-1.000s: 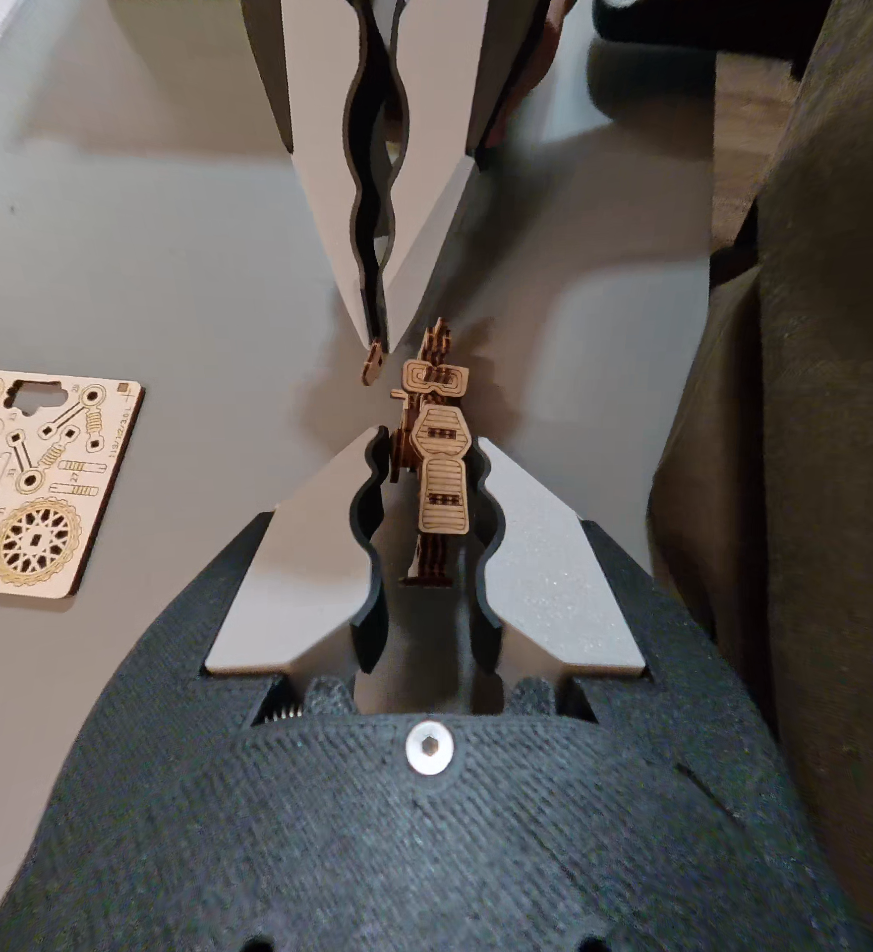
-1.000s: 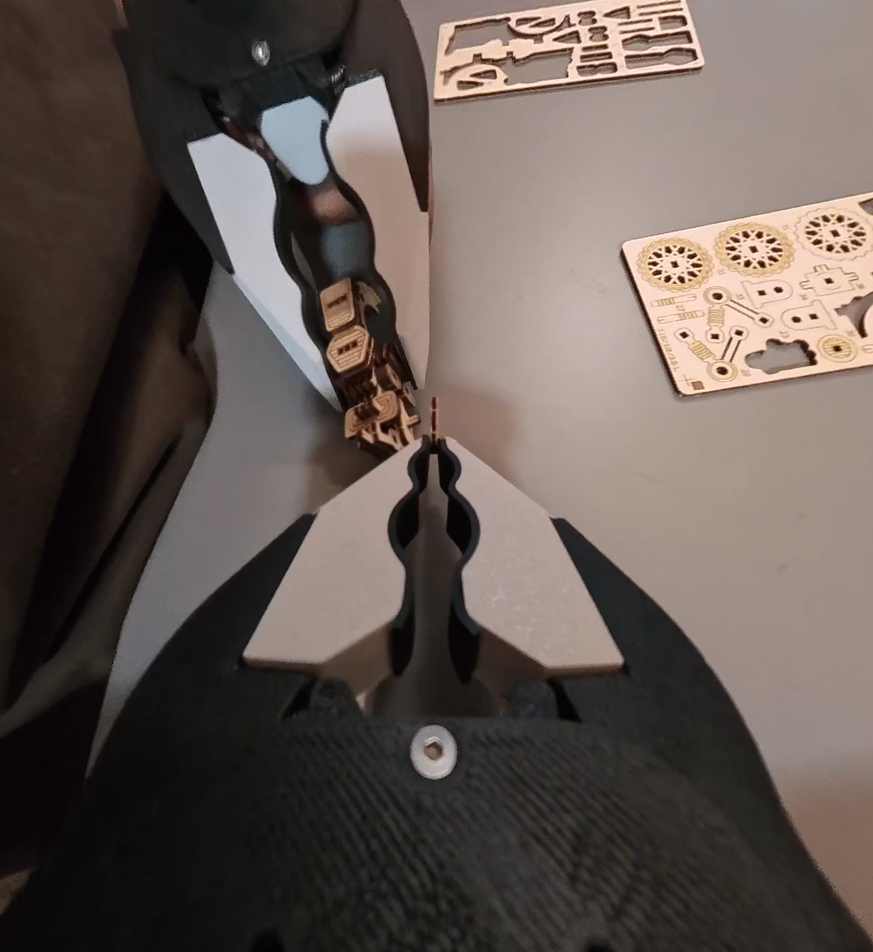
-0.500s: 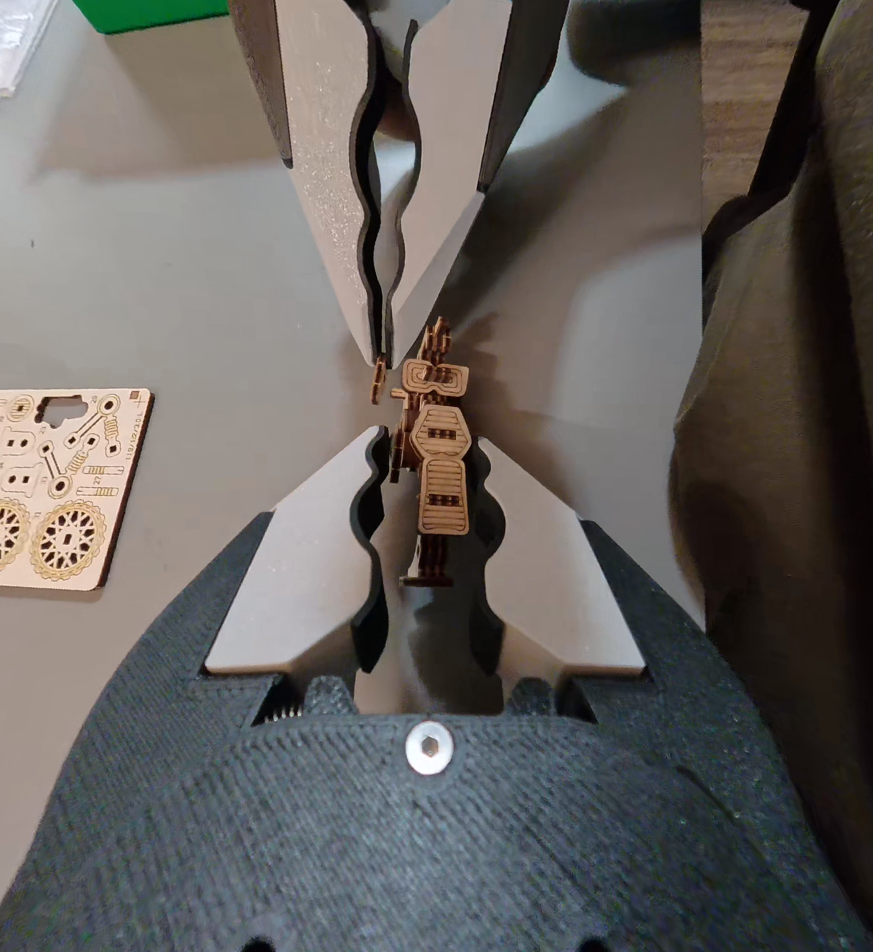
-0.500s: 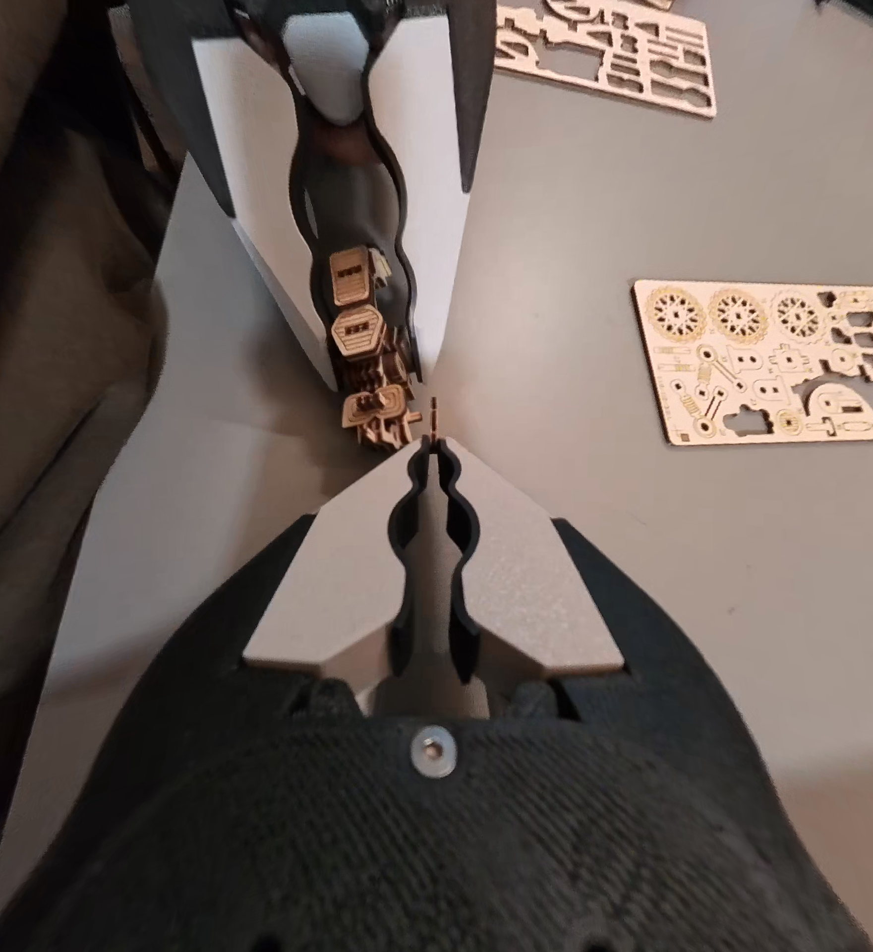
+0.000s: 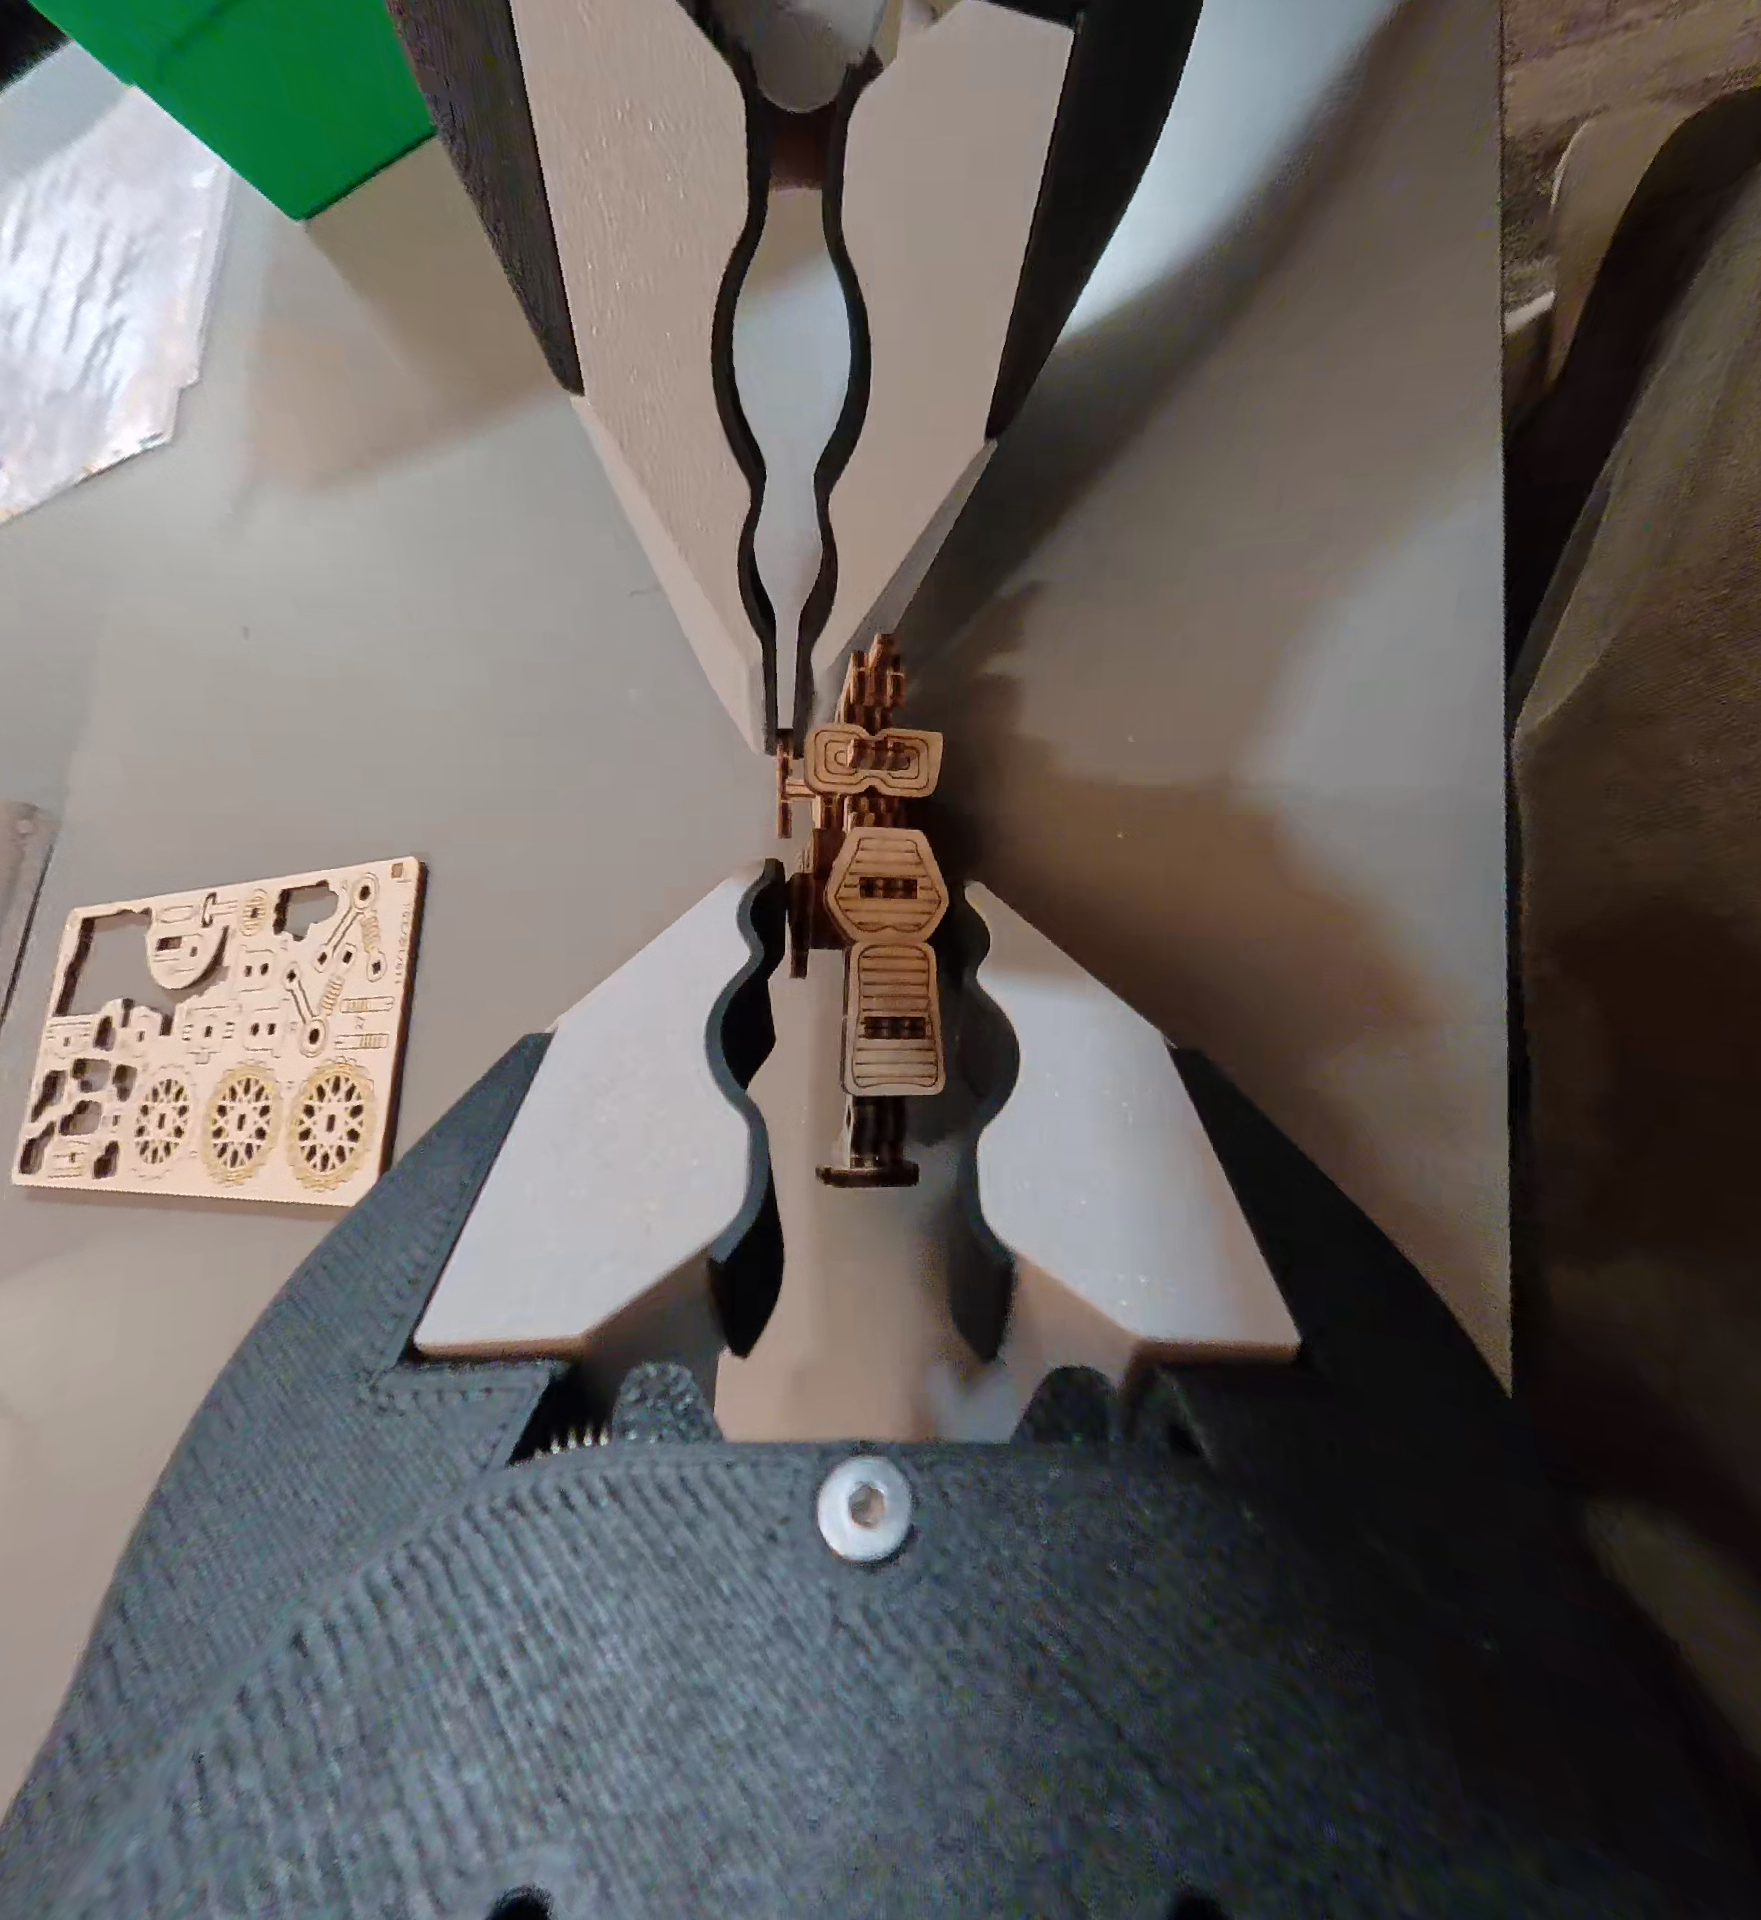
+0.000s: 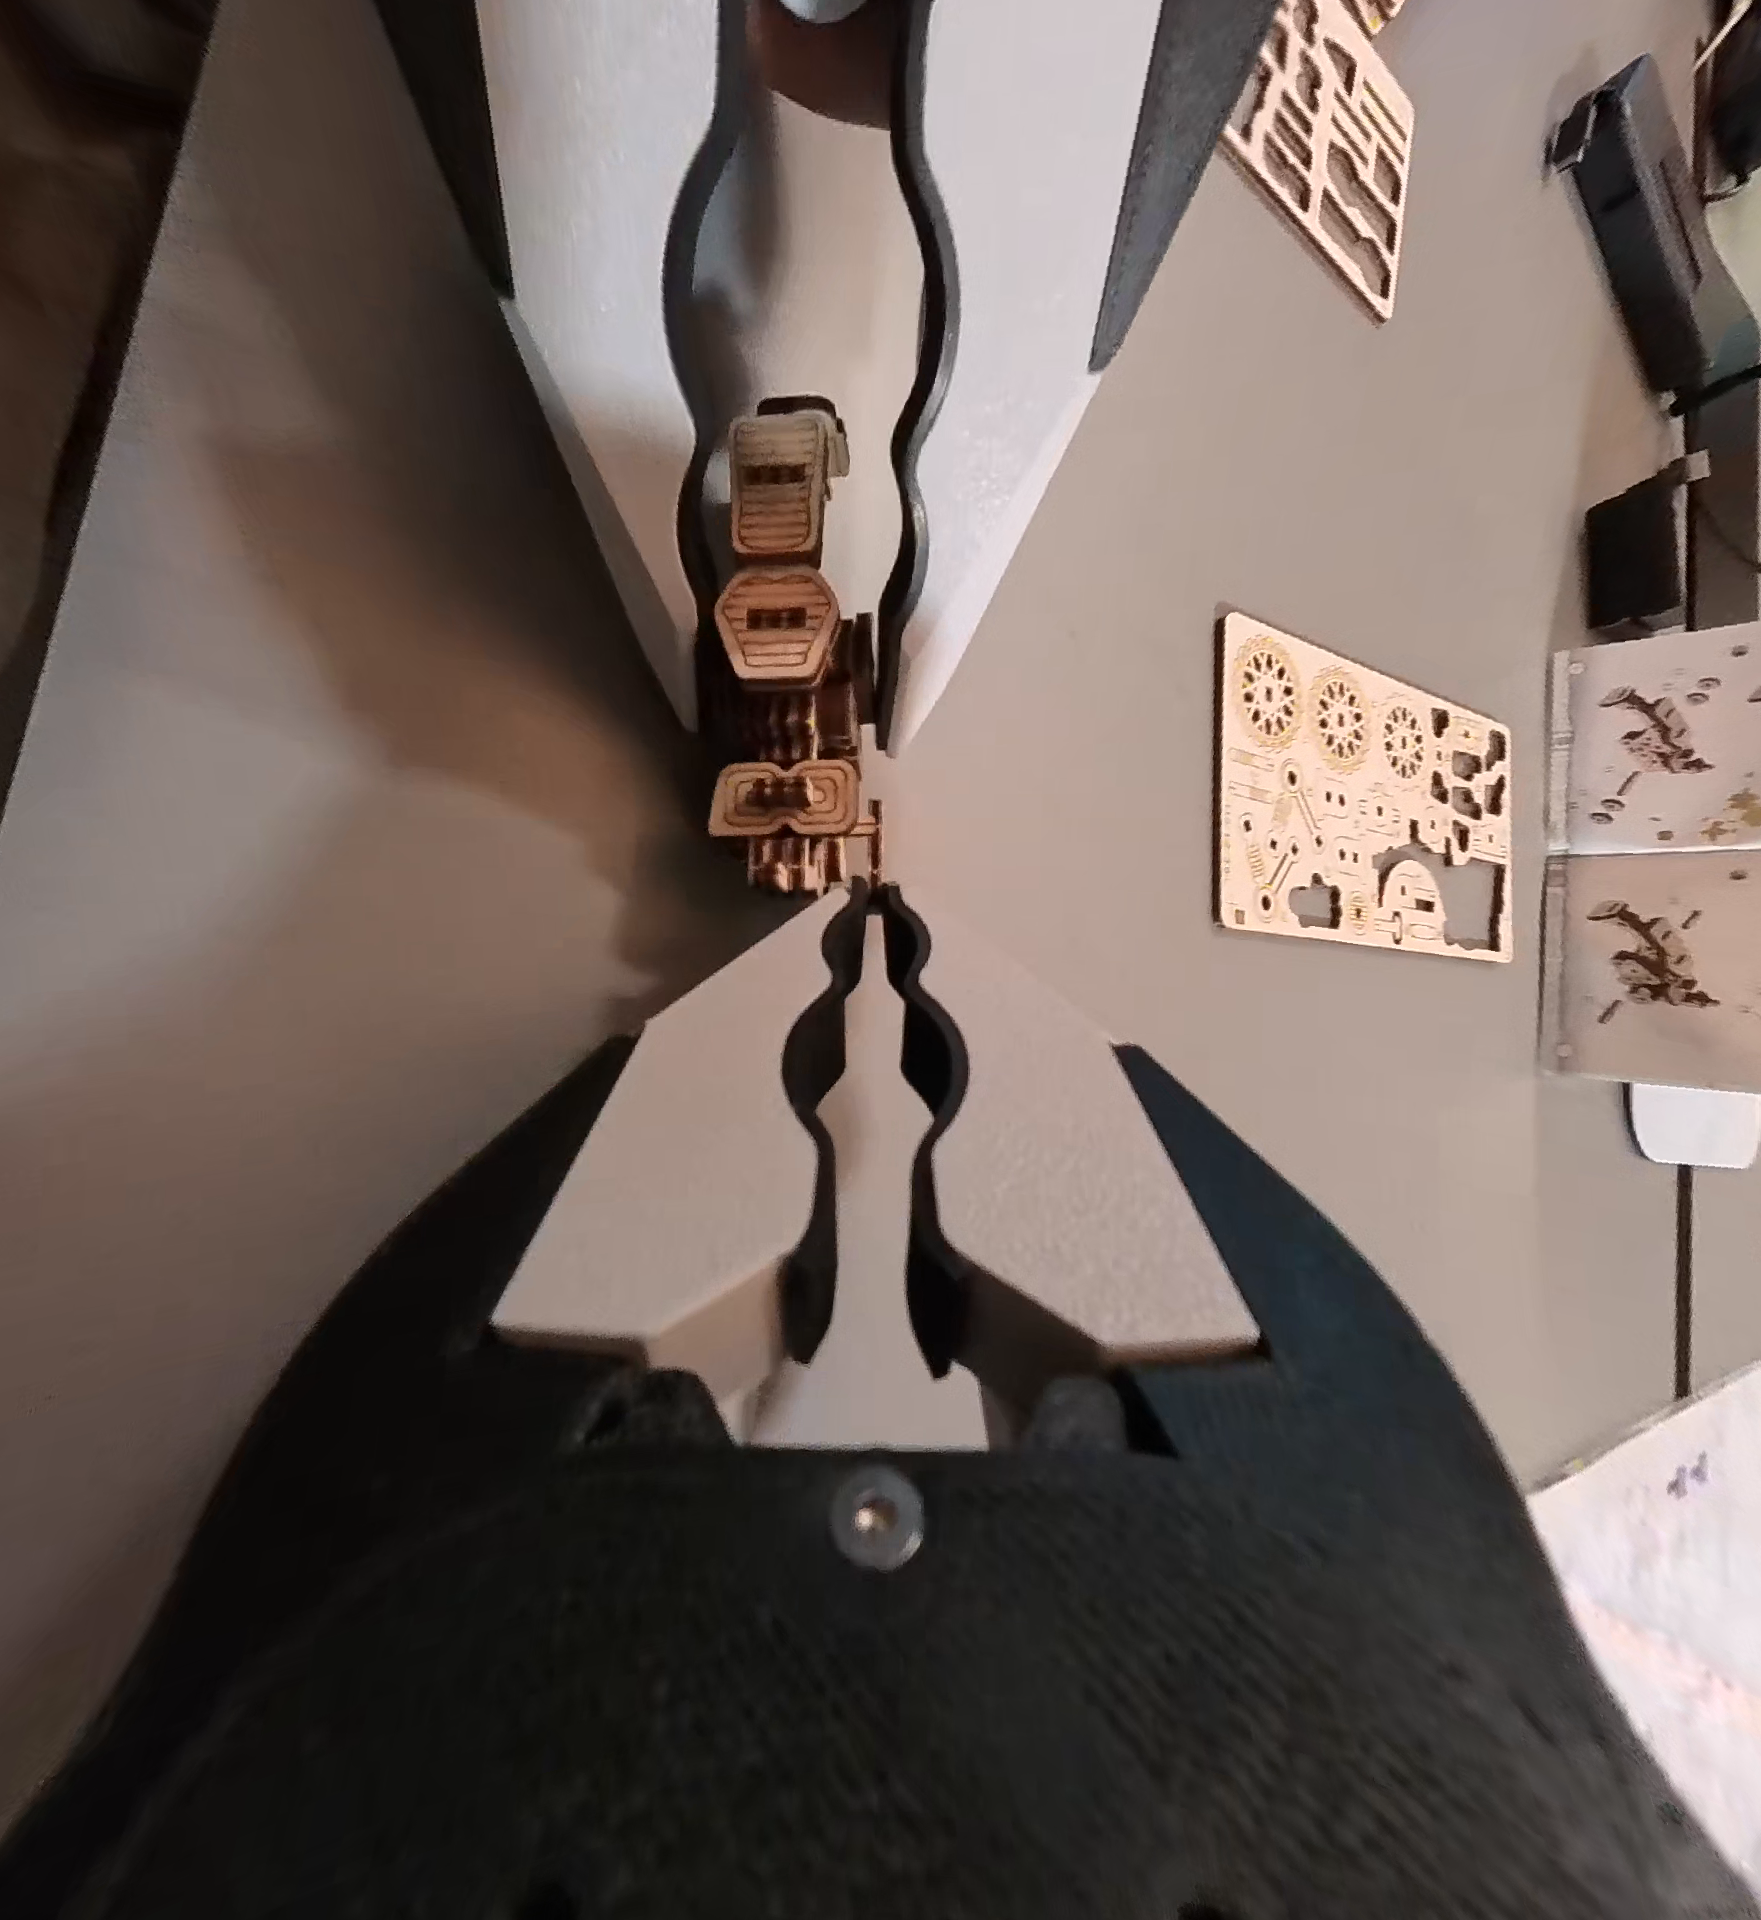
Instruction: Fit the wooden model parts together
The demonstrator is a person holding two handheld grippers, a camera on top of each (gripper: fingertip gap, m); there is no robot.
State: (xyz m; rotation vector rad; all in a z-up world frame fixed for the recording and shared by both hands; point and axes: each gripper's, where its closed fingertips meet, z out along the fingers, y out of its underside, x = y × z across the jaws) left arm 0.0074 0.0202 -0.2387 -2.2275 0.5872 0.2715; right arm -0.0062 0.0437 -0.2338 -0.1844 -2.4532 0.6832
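Note:
My left gripper point(image 5: 871, 883) is shut on the partly built wooden model point(image 5: 881, 935), which stands lengthwise between its jaws with its front end sticking out past the tips. My right gripper point(image 5: 788, 727) comes in from the opposite side, tip to tip, and is shut on a small flat wooden part point(image 5: 784, 790). That part lies against the left side of the model's front end. In the right wrist view the right gripper point(image 6: 871, 896) pinches the small part point(image 6: 874, 847) beside the model point(image 6: 772, 665), which sits in the left gripper point(image 6: 793, 732).
A wooden parts sheet point(image 5: 221, 1029) lies on the grey table point(image 5: 440, 675), also in the right wrist view point(image 6: 1364, 790). A second sheet point(image 6: 1323, 135), instruction pages point(image 6: 1697, 852), a green box point(image 5: 252, 94) and a plastic bag point(image 5: 55, 332) lie farther off. Dark cloth point(image 5: 1676, 727) borders the table edge. Only a small space, under 4 cm, lies between the two pairs of fingers.
The right gripper has brought the small part from just clear of the model to against its front end. Both views have shifted, showing more of the table.

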